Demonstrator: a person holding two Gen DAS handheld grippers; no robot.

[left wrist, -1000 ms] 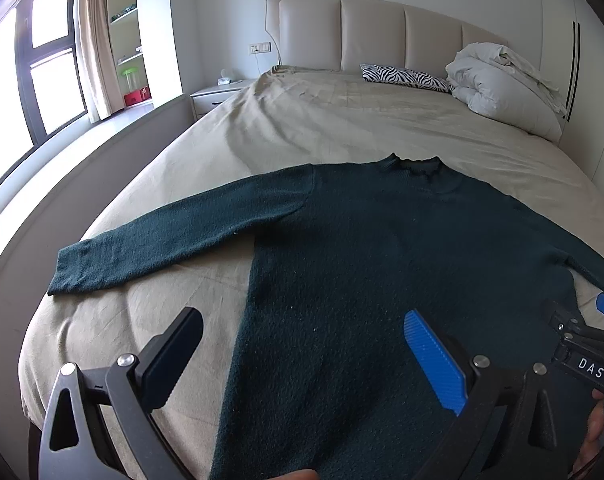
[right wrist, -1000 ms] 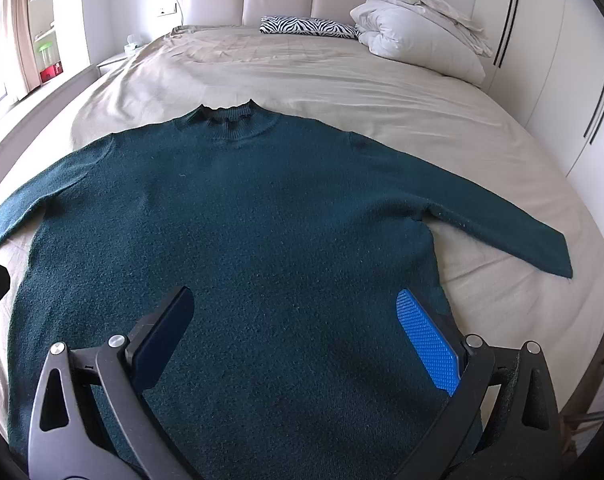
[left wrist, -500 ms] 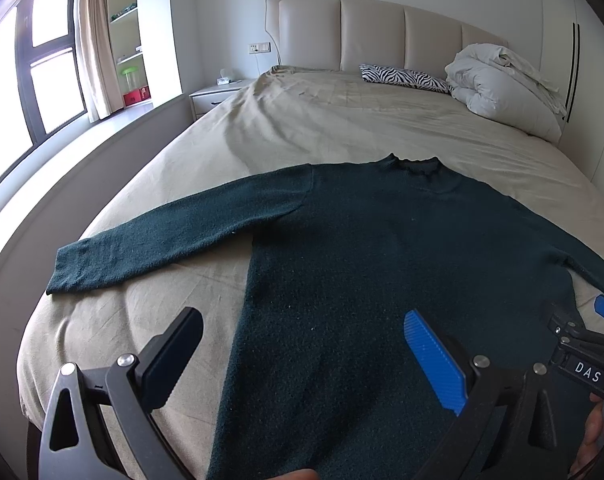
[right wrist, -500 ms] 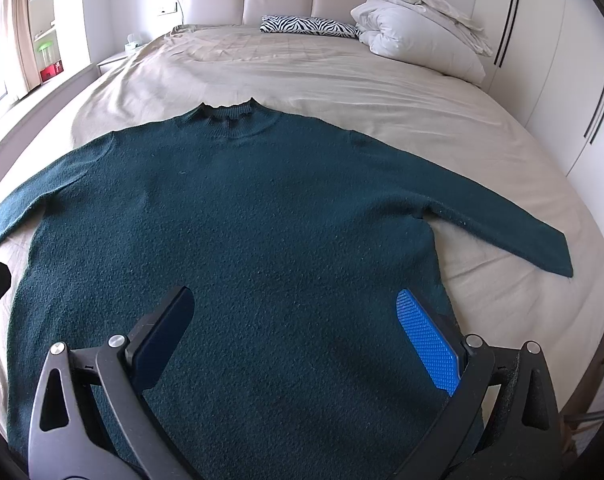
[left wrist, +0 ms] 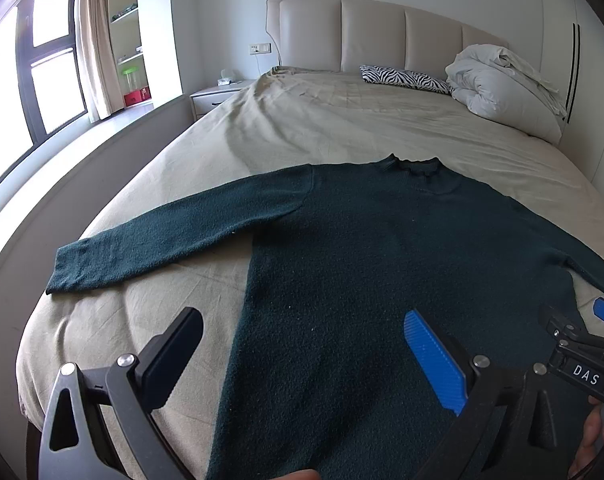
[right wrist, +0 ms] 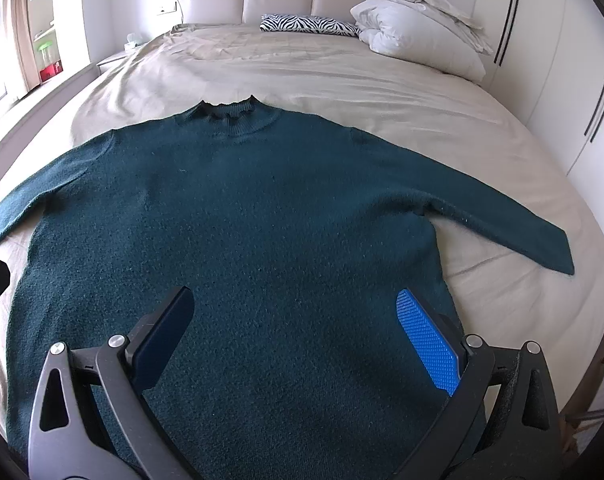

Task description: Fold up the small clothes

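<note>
Left wrist view: a dark green sweater (left wrist: 382,264) lies flat, face up, across the near end of the bed (left wrist: 342,120), collar (left wrist: 416,166) twd the headboard, both sleeves spread wide. Your left gripper (left wrist: 302,348) hovers over the hem w/ fingers spread, holding nothing; right gripper (right wrist: 294,328) likewise released over the lower body. Nothing folded yet, by the look of it. Start w/ a sleeve (left wrist: 174,240): pinch near the cuff (left wrist: 68,270), lift low, lay it straight across the chest. Knit looks thick & soft, so grab one layer only & smooth as you go.
</note>
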